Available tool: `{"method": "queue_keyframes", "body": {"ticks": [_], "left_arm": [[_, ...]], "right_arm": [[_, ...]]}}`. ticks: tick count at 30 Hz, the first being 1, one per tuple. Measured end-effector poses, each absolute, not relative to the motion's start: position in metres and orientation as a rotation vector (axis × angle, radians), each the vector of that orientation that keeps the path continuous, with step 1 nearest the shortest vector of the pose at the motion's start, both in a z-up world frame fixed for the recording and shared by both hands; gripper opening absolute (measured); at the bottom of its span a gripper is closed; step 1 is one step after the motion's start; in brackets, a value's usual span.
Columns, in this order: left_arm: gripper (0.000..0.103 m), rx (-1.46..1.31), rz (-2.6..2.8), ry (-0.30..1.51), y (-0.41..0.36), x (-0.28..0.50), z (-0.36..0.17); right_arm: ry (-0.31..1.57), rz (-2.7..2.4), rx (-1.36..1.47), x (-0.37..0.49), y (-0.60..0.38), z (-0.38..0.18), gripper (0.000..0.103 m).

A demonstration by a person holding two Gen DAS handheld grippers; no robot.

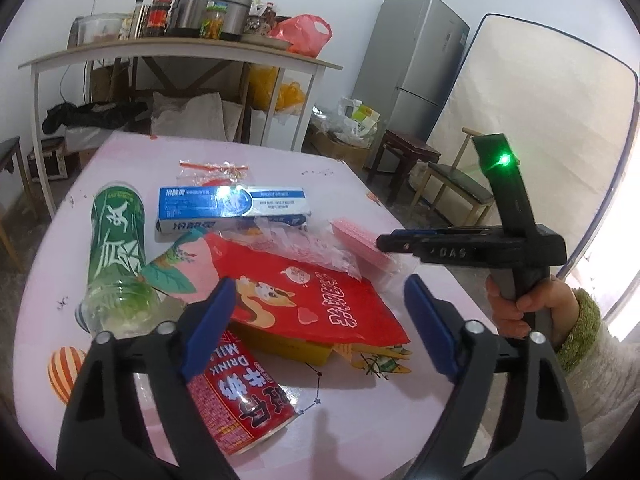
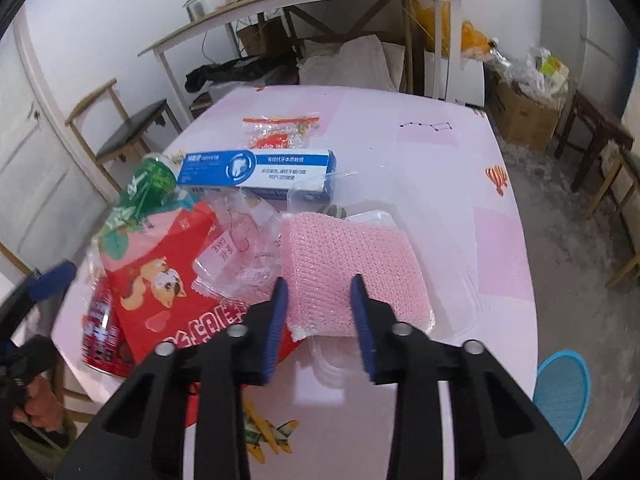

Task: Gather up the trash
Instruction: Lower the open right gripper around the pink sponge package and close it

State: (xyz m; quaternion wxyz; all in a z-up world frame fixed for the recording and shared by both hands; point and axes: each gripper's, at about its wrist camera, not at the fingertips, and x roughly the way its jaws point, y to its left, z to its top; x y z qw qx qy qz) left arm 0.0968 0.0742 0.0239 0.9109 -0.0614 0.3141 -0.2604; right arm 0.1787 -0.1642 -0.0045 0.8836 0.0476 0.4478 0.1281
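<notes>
Toothpaste box point(image 1: 232, 210) lies behind snack bag point(image 1: 304, 292); bottle point(image 1: 116, 256) left; sponge point(image 2: 348, 272) right.

Behind my pink table point(image 1: 360, 420) I see a wooden side table point(image 1: 180, 50) crowded with jars and a steel cooker point(image 1: 212, 10). A grey fridge point(image 1: 412, 64) stands right of it, beside a leaning mattress point(image 1: 540, 120); a blue stool point(image 2: 562, 392) sits near the table's edge.

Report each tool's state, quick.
Left tool: open, holding nothing.
Right tool: closed on the pink sponge.
</notes>
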Motion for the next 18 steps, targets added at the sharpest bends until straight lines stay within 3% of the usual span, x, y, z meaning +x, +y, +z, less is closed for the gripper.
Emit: {"method": "queue_keyframes", "body": {"ticks": [4,12,13,15,16,18], "left_arm": [[0.068,-0.156,-0.554,0.667,0.076,0.099,0.023],[0.056,-0.206,-0.589,0.69,0.071,0.103,0.026],[0.055,-0.206,-0.588,0.693,0.069,0.104,0.027],[0.051,-0.203,-0.582,0.701,0.065,0.105,0.028],[0.049,-0.205,-0.582,0.704,0.063,0.106,0.028],[0.047,-0.207,-0.582,0.714,0.06,0.107,0.029]], "right_arm": [[0.909,0.254,0.17,0.178,-0.179,0.003,0.013],[0.852,0.192,0.213,0.176,-0.207,0.018,0.015],[0.859,0.184,0.215,0.179,-0.211,0.017,0.018],[0.883,0.147,0.204,0.188,-0.22,0.009,0.037],[0.9,0.13,0.19,0.193,-0.223,0.004,0.051],[0.944,0.106,0.168,0.203,-0.228,-0.009,0.056]]}}
